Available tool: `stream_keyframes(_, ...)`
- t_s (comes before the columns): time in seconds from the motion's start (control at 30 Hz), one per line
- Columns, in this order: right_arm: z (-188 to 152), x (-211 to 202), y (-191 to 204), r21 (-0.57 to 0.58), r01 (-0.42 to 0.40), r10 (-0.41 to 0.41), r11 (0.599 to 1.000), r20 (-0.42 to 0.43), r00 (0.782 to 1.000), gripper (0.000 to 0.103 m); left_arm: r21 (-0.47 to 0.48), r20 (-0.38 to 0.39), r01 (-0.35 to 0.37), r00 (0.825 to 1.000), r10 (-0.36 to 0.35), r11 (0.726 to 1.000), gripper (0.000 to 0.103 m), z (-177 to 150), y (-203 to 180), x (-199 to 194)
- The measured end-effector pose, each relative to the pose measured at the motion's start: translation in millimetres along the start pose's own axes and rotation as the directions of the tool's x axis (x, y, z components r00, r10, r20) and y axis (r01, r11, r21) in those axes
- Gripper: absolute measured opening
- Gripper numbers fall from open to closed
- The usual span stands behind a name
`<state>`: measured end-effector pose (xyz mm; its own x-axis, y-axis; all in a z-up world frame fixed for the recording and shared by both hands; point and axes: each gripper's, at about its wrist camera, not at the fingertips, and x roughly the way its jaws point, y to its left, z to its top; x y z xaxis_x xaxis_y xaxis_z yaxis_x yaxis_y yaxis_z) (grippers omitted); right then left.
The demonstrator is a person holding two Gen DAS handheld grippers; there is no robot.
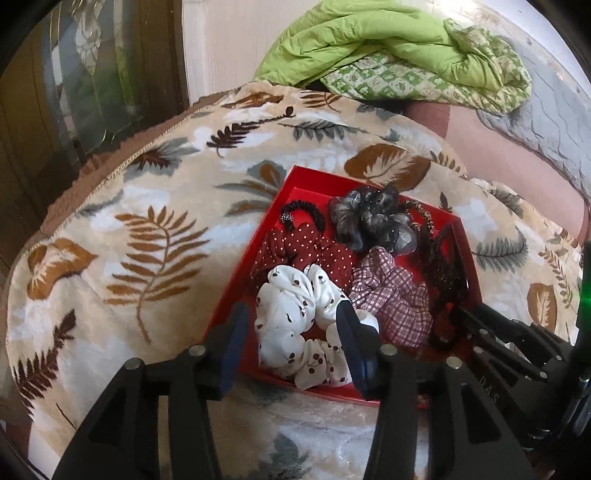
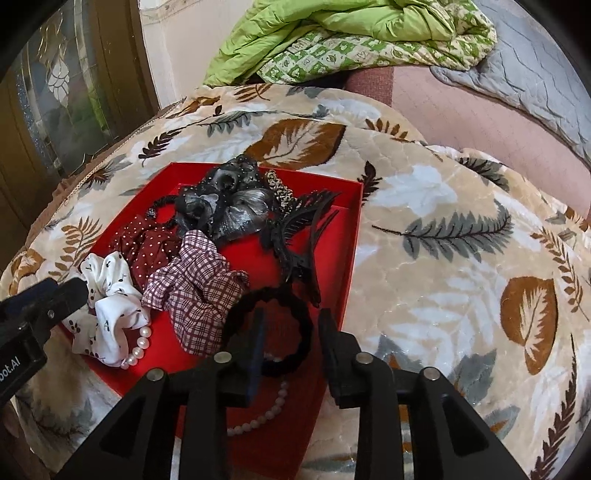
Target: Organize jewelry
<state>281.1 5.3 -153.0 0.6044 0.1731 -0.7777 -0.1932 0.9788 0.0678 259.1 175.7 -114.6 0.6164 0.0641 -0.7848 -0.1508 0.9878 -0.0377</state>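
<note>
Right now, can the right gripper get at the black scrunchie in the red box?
Probably yes. The right gripper is open just above the black scrunchie, near the red box edge. Nothing covers it; the checked scrunchie only sits beside it.

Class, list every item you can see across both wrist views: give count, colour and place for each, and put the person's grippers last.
red tray: one, red, on the leaf blanket
white scrunchie: one, white with dark print, tray's near left
checked scrunchie: one, maroon and white, tray middle
dotted scrunchie: one, dark red
grey scrunchie: one, grey-black, tray's far side
black hair claw: one, right side
black scrunchie: one, near right gripper
pearl strands: white, tray's near edge
leaf blanket: one, beige
green quilt: one, behind
left gripper: open, over white scrunchie
right gripper: open
</note>
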Motion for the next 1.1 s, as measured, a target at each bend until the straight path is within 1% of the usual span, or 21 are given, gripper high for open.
stream_keyframes(0.1, -2.7, -8.0, 1.3, 0.005, -0.01, 0.01, 1.0, 0.017, 1.0, 0.041, -0.004, 0.015, 0.019, 1.0, -0.019, 1.0, 0.048, 2.3, 1.3, -5.3)
stream_keyframes(0.2, -6.3, -21.6, 0.9, 0.016, -0.039, 0.038, 0.999, 0.039, 0.999, 0.046, -0.027, 0.063, 0.047, 0.997, -0.045, 0.999, 0.048, 6.4, 6.1, -16.8)
stream_keyframes(0.23, -7.4, -26.7, 0.9, 0.019, -0.044, 0.043, 0.999, 0.046, 0.998, 0.049, -0.04, 0.093, 0.063, 0.994, -0.059, 0.997, 0.051, 7.3, 8.6, -23.2)
stream_keyframes(0.27, -8.6, -32.0, 1.2, 0.021, -0.047, 0.046, 0.999, 0.049, 0.998, 0.05, -0.049, 0.121, 0.072, 0.99, -0.066, 0.996, 0.058, 7.8, 10.5, -29.4)
stream_keyframes(0.3, -10.3, -39.2, 1.4, 0.023, -0.048, 0.047, 0.999, 0.053, 0.997, 0.052, -0.052, 0.14, 0.072, 0.988, -0.064, 0.996, 0.062, 8.0, 11.0, -33.9)
stream_keyframes(0.33, -12.0, -45.9, 2.1, 0.026, -0.047, 0.045, 0.999, 0.062, 0.997, 0.056, -0.053, 0.163, 0.069, 0.985, -0.059, 0.996, 0.067, 7.5, 11.7, -39.1)
stream_keyframes(0.43, -18.7, -69.6, 6.1, 0.015, -0.036, 0.034, 0.999, 0.094, 0.995, 0.064, -0.04, 0.208, 0.067, 0.977, -0.057, 0.997, 0.067, 3.8, 11.5, -52.9)
stream_keyframes(0.5, -23.3, -82.5, 9.0, 0.006, -0.024, 0.023, 1.0, 0.105, 0.994, 0.066, -0.031, 0.228, 0.064, 0.972, -0.055, 0.997, 0.068, -1.0, 11.7, -62.1)
stream_keyframes(0.57, -26.7, -92.6, 11.6, 0.001, -0.017, 0.017, 1.0, 0.11, 0.994, 0.066, -0.035, 0.248, 0.056, 0.968, -0.045, 0.998, 0.072, -6.2, 13.3, -71.3)
stream_keyframes(0.6, -28.9, -99.6, 13.2, -0.003, -0.012, 0.013, 1.0, 0.117, 0.993, 0.066, -0.036, 0.259, 0.053, 0.965, -0.041, 0.998, 0.072, -8.2, 14.2, -75.4)
stream_keyframes(0.7, -33.7, -119.7, 16.4, -0.005, -0.001, 0.002, 1.0, 0.135, 0.991, 0.07, -0.01, 0.325, 0.017, 0.946, -0.013, 1.0, 0.073, -20.0, 11.3, -94.9)
stream_keyframes(0.8, -39.9, -141.6, 19.1, -0.012, 0.004, -0.002, 1.0, 0.156, 0.988, 0.071, 0.016, 0.34, 0.022, 0.94, -0.026, 1.0, 0.078, -35.0, 8.8, -110.2)
stream_keyframes(0.87, -45.0, -155.4, 19.5, -0.014, 0.003, 0.0, 1.0, 0.167, 0.986, 0.072, 0.018, 0.334, 0.027, 0.942, -0.032, 0.999, 0.081, -43.6, 7.5, -118.0)
stream_keyframes(0.93, -51.3, -167.6, 19.2, -0.015, -0.001, 0.004, 1.0, 0.179, 0.984, 0.077, 0.036, 0.319, 0.019, 0.947, -0.029, 0.999, 0.081, -52.6, 3.5, -130.1)
stream_keyframes(1.0, -59.3, -181.8, 19.3, -0.017, -0.003, 0.006, 1.0, 0.196, 0.981, 0.078, 0.049, 0.314, 0.031, 0.948, -0.045, 0.998, 0.082, -61.4, 1.3, -145.0)
stream_keyframes(1.1, -69.8, -196.9, 17.9, -0.01, -0.008, 0.01, 1.0, 0.2, 0.98, 0.079, 0.039, 0.322, 0.04, 0.945, -0.05, 0.998, 0.083, -77.2, 2.1, -171.4)
